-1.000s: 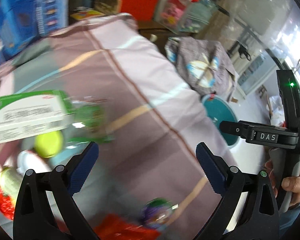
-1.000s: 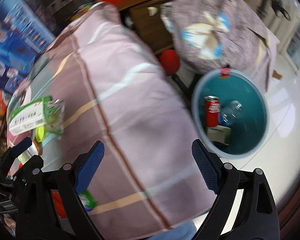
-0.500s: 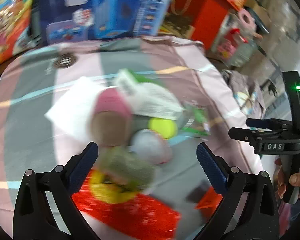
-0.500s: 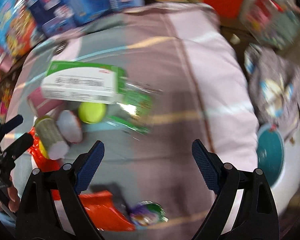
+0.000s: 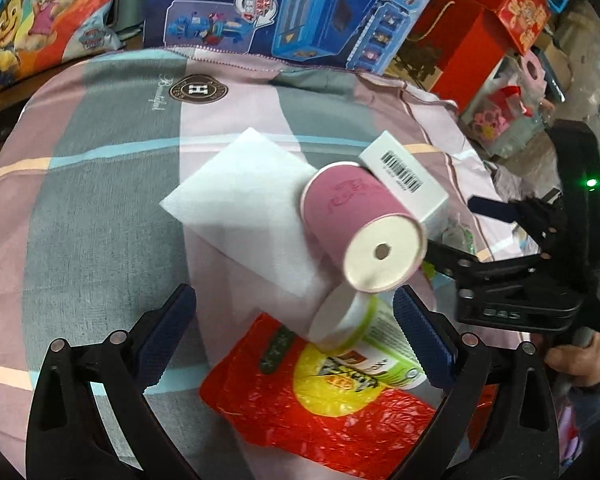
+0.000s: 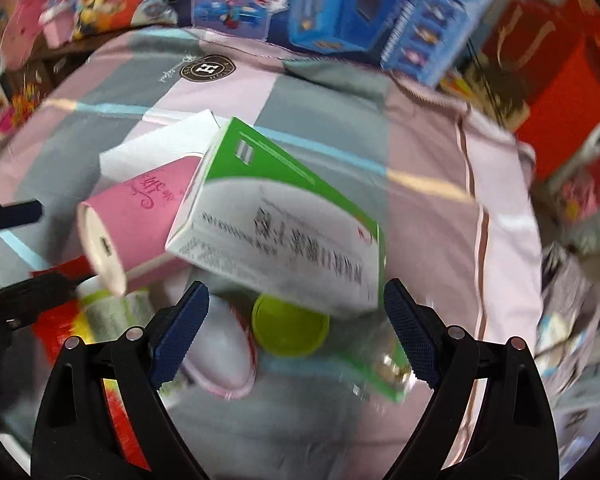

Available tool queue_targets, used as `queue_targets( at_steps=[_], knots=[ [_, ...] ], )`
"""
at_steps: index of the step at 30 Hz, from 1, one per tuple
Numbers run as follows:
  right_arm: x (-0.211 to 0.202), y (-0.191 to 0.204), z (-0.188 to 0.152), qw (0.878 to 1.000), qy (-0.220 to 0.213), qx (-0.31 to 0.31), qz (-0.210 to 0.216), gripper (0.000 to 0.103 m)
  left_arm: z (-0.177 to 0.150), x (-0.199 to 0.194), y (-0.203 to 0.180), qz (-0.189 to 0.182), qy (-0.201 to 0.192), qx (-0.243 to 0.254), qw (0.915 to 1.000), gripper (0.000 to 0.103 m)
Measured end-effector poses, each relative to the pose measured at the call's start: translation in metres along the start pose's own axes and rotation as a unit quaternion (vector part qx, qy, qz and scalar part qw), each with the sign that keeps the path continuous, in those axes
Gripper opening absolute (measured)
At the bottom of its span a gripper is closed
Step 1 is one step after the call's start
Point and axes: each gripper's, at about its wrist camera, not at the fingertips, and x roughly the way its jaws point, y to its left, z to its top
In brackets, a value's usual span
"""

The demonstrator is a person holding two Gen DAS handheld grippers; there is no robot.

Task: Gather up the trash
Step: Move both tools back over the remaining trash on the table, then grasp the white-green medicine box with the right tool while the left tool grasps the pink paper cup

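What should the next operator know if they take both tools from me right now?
Left tool: open, empty, hanging over the pile with the green-labelled cup and red snack bag between its fingers.
Right tool: open, empty, over the yellow-green lid and the white cup.
Pile on the striped cloth: pink paper cup lying on its side against the green-and-white box, on a white napkin.
Done: nothing from this pile is gripped. The bin is out of view in both views.
Left: probably grasp one piece per tool, then carry them to the bin.
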Motion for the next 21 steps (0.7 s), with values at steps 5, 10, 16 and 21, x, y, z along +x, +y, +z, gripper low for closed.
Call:
queue_targets(
  at_steps=[5,10,16,21],
  knots=[
    [0.016,0.003,0.006,1.000,-0.016,-0.017,-0.014,0.058,-0.002,0.006,0.008,0.002,0.012,-0.005,0.9999,0.099],
    [0.003,-0.012,0.008,0.999,-0.041,-0.002,-0.037,0.042,0.001,0.008,0.004,-0.006,0.015,-0.007,0.9998,0.099],
    [-0.025,-0.059,0.011,0.996,-0.058,0.059,-0.030,0.030,0.008,0.014,-0.024,-0.021,0.025,0.023,0.9992,0.099],
    [-0.041,-0.092,0.003,0.993,-0.058,0.104,-0.017,0.030,0.015,0.020,-0.051,-0.041,0.032,0.038,0.9979,0.099]
  ],
)
